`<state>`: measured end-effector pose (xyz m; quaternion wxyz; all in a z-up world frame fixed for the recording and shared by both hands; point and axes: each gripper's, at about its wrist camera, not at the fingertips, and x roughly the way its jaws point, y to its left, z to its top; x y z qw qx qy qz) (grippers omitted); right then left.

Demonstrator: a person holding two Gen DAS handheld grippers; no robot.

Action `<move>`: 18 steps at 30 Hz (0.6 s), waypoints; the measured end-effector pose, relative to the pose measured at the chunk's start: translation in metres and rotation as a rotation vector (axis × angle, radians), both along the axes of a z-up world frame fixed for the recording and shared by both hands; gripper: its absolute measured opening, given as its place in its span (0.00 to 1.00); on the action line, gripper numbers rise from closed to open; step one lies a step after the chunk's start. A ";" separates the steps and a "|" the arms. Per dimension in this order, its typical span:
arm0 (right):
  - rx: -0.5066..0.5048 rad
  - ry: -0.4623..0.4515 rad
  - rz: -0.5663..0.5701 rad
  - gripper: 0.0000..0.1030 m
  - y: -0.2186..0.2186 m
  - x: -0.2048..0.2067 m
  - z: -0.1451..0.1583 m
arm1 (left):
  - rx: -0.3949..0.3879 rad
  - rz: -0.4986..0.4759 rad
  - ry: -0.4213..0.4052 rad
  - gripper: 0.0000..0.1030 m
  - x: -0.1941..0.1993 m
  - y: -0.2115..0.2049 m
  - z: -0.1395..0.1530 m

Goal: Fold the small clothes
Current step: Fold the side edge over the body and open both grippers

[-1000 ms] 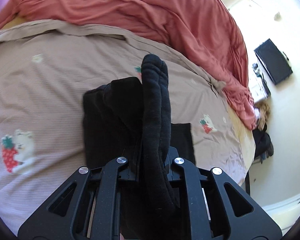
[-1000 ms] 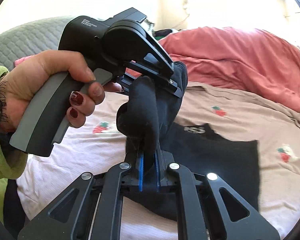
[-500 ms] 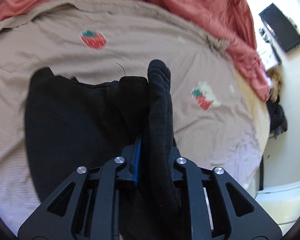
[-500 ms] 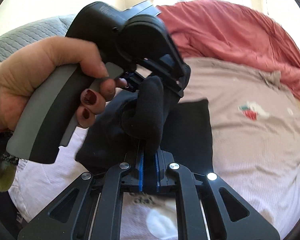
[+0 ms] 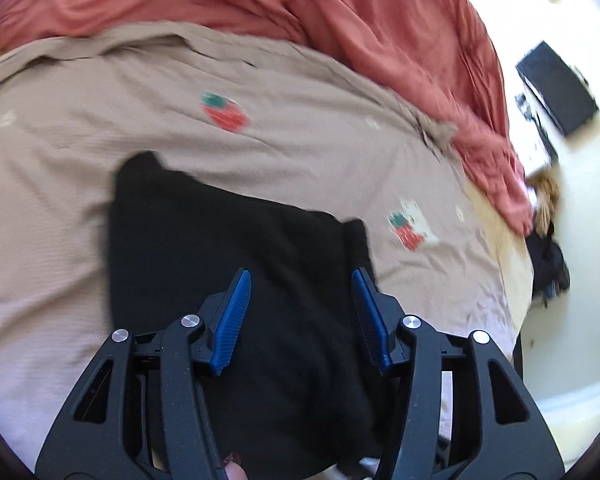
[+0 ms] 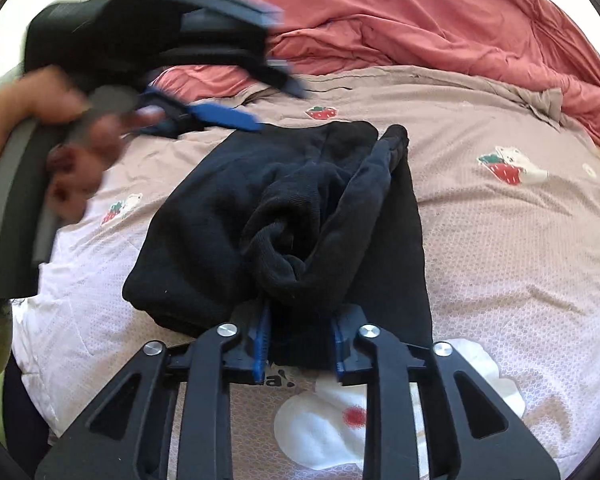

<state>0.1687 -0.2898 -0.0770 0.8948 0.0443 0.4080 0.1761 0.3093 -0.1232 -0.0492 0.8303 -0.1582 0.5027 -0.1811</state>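
A black garment (image 5: pixel 228 264) lies folded over on the beige strawberry-print sheet (image 5: pixel 100 128). My left gripper (image 5: pixel 300 312) hovers just over it, jaws opening, blue pads (image 5: pixel 232 320) well apart with no cloth pinched between them. In the right wrist view the same garment (image 6: pixel 220 208) shows a bunched fold (image 6: pixel 300 248) rising from my right gripper (image 6: pixel 300 344). Its jaws are opening and the cloth sits loosely between them. The left gripper (image 6: pixel 272 104), blurred, is held by a hand (image 6: pixel 72 152) at the upper left, above the garment's far edge.
A rumpled red duvet (image 5: pixel 340 20) covers the far side of the bed. The bed's edge drops off at the right, with a black flat box (image 5: pixel 556 88) and dark clutter (image 5: pixel 548 264) on the pale floor. A white cartoon print (image 6: pixel 332 432) lies under the right gripper.
Both grippers came down with the raised black fold and laid it on the garment. The left jaws parted and the cloth dropped out. The right jaws went from tightly shut to partly apart.
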 end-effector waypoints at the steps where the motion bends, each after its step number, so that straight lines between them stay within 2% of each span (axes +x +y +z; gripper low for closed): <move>1: 0.011 0.004 -0.006 0.29 -0.002 0.001 0.001 | 0.013 0.020 -0.011 0.43 -0.005 0.010 0.002; 5: 0.040 0.002 -0.049 0.41 -0.011 0.001 0.007 | 0.103 0.063 -0.053 0.43 -0.027 0.039 0.005; 10: 0.150 -0.019 -0.120 0.55 -0.034 0.000 0.022 | 0.159 0.084 -0.056 0.47 -0.051 0.063 -0.004; 14: 0.132 -0.085 -0.170 0.58 -0.043 -0.004 0.036 | 0.190 0.072 -0.048 0.49 -0.062 0.063 -0.016; 17: 0.144 -0.115 -0.207 0.59 -0.055 -0.004 0.042 | 0.183 0.063 -0.041 0.50 -0.064 0.056 -0.022; 18: 0.150 -0.117 -0.217 0.62 -0.059 -0.003 0.042 | 0.183 0.054 -0.041 0.50 -0.065 0.052 -0.024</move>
